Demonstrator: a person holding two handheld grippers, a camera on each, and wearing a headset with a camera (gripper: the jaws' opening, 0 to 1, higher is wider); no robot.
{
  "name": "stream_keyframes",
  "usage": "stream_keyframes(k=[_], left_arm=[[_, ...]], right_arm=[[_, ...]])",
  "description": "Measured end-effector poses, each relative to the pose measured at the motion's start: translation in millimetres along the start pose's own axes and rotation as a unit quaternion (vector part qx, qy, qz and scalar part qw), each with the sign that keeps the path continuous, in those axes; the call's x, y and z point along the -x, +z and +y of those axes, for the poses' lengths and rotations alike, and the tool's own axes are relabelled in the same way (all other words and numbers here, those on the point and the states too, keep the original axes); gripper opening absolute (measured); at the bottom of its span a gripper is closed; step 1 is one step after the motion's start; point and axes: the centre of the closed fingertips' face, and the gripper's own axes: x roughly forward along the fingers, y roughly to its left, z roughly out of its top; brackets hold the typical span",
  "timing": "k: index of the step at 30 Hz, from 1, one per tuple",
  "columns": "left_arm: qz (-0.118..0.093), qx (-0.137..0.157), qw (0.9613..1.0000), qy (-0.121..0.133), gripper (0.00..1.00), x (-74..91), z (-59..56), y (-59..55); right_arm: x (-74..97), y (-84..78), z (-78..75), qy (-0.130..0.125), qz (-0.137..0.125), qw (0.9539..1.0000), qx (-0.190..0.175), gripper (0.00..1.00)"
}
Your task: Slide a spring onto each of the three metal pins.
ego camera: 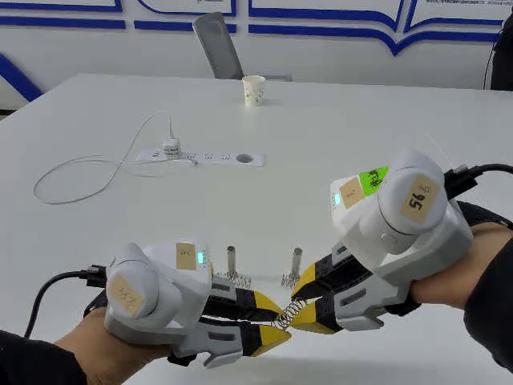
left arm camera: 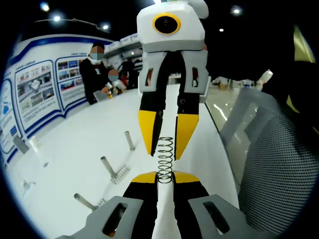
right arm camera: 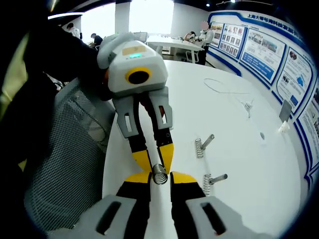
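Note:
A short metal spring [ego camera: 290, 313] hangs in the air over the white table's near edge, held between both grippers. My left gripper [ego camera: 279, 324] is shut on one end [left arm camera: 165, 174]. My right gripper [ego camera: 302, 307] meets it tip to tip and is shut on the other end [left arm camera: 165, 144]. The right gripper view shows the spring [right arm camera: 159, 174] end-on between the yellow tips. Just beyond stand two upright metal pins [ego camera: 232, 260] [ego camera: 296, 261], each with a spring [ego camera: 239, 281] [ego camera: 288, 281] lying at its foot. A third pin [left arm camera: 129, 140] stands further along the row.
A white power strip [ego camera: 210, 157] with a plugged charger and a looping white cable [ego camera: 80, 172] lies mid-table. A paper cup [ego camera: 253, 90] stands at the far side, with a grey chair [ego camera: 218, 44] behind it. A mesh chair [left arm camera: 279, 169] is beside the table's edge.

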Motion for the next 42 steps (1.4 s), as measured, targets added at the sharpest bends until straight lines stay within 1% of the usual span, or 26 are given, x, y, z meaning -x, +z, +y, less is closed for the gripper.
stream_keyframes(k=[4,8,17,27,35,37,42], left_arm=[[-0.001,0.000,1.0000,0.000,0.10,-0.3,-0.1,0.2],[-0.002,0.002,1.0000,0.003,0.10,-0.1,0.8,0.5],[-0.006,0.007,0.9999,0.005,0.12,0.5,1.3,1.6],[-0.009,0.022,0.9997,0.006,0.19,3.1,2.8,0.6],[-0.005,0.037,0.9991,0.018,0.28,10.0,8.2,-4.7],[-0.004,0.039,0.9990,0.021,0.28,11.6,9.0,-5.9],[-0.002,0.048,0.9985,0.028,0.32,16.6,13.4,-8.8]], right_arm=[[-0.5,0.2,0.1,0.002,0.000,1.0000,-0.002,0.13],[-0.8,1.1,-0.1,0.002,-0.001,1.0000,-0.002,0.13],[-0.3,1.8,0.1,0.005,0.004,1.0000,0.000,0.12],[4.9,-4.0,-4.9,-0.002,0.012,0.9999,-0.005,0.12],[12.0,-15.4,-10.3,-0.008,0.023,0.9996,-0.015,0.12],[14.0,-17.6,-12.1,-0.010,0.024,0.9995,-0.017,0.12],[19.7,-23.1,-16.5,-0.015,0.030,0.9992,-0.022,0.12]])
